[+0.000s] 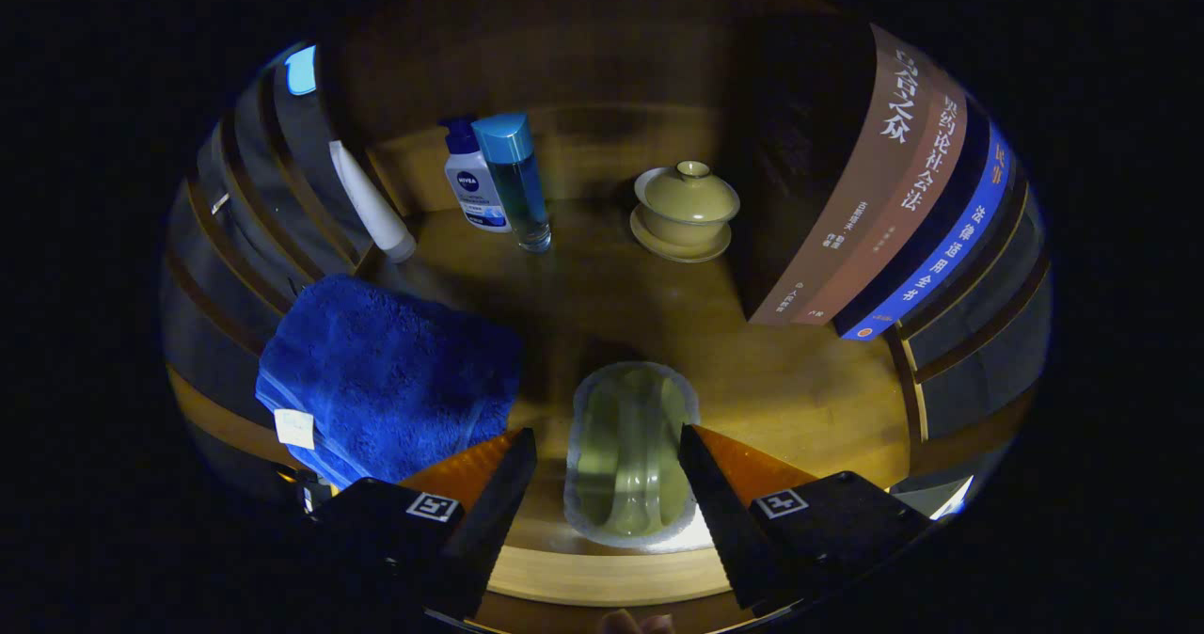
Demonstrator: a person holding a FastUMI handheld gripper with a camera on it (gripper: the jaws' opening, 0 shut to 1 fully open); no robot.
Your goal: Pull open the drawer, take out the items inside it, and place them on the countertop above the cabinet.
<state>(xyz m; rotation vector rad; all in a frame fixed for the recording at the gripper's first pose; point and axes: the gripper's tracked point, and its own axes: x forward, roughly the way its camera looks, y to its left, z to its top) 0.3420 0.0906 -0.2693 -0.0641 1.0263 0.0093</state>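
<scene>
A clear sealed packet (628,451) with a pale green item inside lies flat on the wooden countertop (800,389), near its front edge. My gripper (607,436) is open, with the packet between its fingers. The right finger (715,493) is at the packet's right edge, and the left finger (499,493) stands a little apart from its left edge. A folded blue towel (390,375) with a white tag lies on the countertop just left of the left finger.
At the back stand a white pump bottle (475,187), a clear bottle with a blue cap (515,181) and a leaning white tube (372,203). A lidded tea bowl on a saucer (685,211) sits beyond the packet. Upright books (884,201) stand on the right.
</scene>
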